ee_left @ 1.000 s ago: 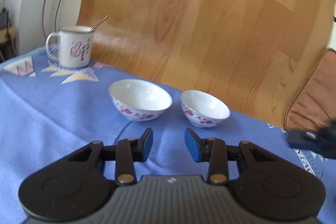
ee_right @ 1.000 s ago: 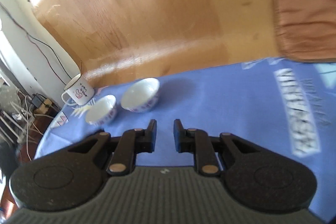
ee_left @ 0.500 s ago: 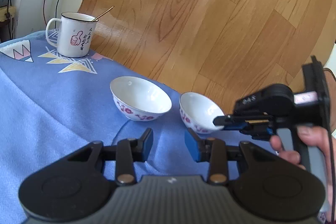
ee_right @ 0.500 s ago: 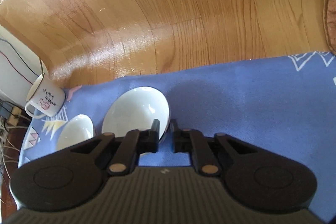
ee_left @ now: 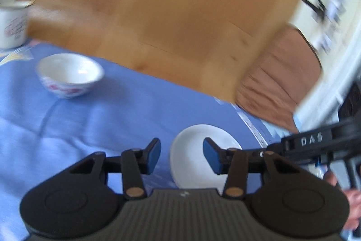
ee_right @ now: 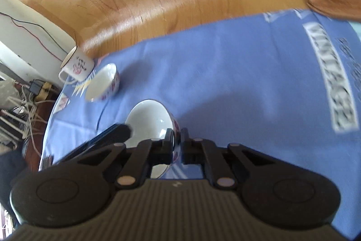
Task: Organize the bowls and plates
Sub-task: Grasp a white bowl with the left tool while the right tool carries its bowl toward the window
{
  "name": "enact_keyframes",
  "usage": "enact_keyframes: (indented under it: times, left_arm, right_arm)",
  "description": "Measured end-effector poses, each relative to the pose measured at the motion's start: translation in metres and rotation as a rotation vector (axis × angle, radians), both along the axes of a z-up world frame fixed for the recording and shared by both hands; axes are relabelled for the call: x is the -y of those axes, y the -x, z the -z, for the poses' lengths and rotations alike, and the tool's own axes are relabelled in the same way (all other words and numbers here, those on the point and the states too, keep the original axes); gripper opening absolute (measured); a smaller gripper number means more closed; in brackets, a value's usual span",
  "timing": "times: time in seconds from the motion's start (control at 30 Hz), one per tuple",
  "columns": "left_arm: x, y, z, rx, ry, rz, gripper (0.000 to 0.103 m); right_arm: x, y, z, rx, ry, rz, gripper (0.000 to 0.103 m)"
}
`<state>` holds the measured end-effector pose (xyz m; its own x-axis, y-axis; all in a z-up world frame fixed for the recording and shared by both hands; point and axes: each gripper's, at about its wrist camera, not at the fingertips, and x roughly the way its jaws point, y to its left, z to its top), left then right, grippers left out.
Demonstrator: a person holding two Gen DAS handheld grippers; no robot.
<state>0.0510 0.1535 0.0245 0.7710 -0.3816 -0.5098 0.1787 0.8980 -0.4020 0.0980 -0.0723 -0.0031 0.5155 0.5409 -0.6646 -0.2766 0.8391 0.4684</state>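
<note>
Two white bowls with red flowers are on the blue cloth. My right gripper is shut on the rim of the smaller bowl, which tilts in its grip, apart from the other bowl. In the left wrist view this held bowl shows in the gap of my left gripper. The left jaws are opening and their blue pads do not press on it. The other bowl stands upright at the far left.
A white mug with a spoon stands at the cloth's far left corner, also in the right wrist view as the mug. Wooden floor lies beyond the table edge, with a brown cushion at the right. Cables hang at the left.
My right gripper closed on the smaller bowl's rim and carried it away from the other bowl, toward the near side. The left view swung right and its jaws widened.
</note>
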Motion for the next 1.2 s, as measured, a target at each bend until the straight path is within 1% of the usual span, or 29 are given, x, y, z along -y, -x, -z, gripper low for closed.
enact_keyframes:
  times: [0.1,0.17,0.2,0.27,0.3,0.33,0.43,0.47,0.53,0.63,0.67,0.8,0.9,1.0,1.2]
  left_arm:
    - [0.027,0.012,-0.004,0.008,-0.087,0.045,0.039]
    - [0.041,0.017,-0.004,-0.016,-0.122,0.065,0.036]
    - [0.046,0.019,-0.003,-0.031,-0.136,0.072,0.033]
    - [0.055,0.02,0.001,-0.073,-0.151,0.086,0.017]
    - [0.059,0.02,0.003,-0.093,-0.151,0.095,0.013]
    - [0.063,0.02,0.005,-0.105,-0.149,0.101,0.012]
    - [0.068,0.023,0.003,-0.116,-0.148,0.094,0.01]
    - [0.069,0.023,0.002,-0.12,-0.139,0.091,0.009]
    - [0.07,0.022,-0.002,-0.135,-0.124,0.083,0.008]
    - [0.078,0.021,-0.01,-0.132,-0.144,0.078,0.007]
    - [0.081,0.021,-0.013,-0.125,-0.145,0.085,0.007]
    - [0.102,0.015,-0.03,-0.106,-0.119,0.132,0.007]
    - [0.129,0.011,-0.04,-0.086,-0.116,0.181,0.007]
    - [0.164,0.006,-0.047,-0.065,-0.129,0.241,0.007]
    - [0.232,0.002,-0.048,-0.054,-0.159,0.352,0.008]
  right_arm:
    - [0.021,0.017,0.001,-0.004,-0.027,0.015,0.009]
    - [0.036,0.027,0.003,-0.006,-0.05,0.025,0.009]
    - [0.041,0.03,0.006,-0.011,-0.061,0.03,0.009]
    - [0.051,0.036,0.011,-0.026,-0.079,0.036,0.009]
    - [0.055,0.039,0.014,-0.034,-0.084,0.039,0.009]
    - [0.058,0.042,0.017,-0.04,-0.09,0.043,0.009]
    - [0.065,0.048,0.021,-0.032,-0.106,0.059,0.009]
    - [0.067,0.051,0.021,-0.016,-0.103,0.06,0.011]
    - [0.066,0.058,0.021,0.022,-0.08,0.054,0.013]
    - [0.066,0.066,0.021,0.064,-0.049,0.049,0.011]
    - [0.068,0.069,0.019,0.088,-0.039,0.047,0.009]
    - [0.088,0.083,0.006,0.19,-0.017,0.072,0.009]
    - [0.112,0.095,-0.002,0.256,-0.007,0.114,0.008]
    - [0.137,0.107,-0.008,0.312,0.018,0.178,0.009]
    - [0.191,0.125,-0.008,0.365,0.052,0.318,0.009]
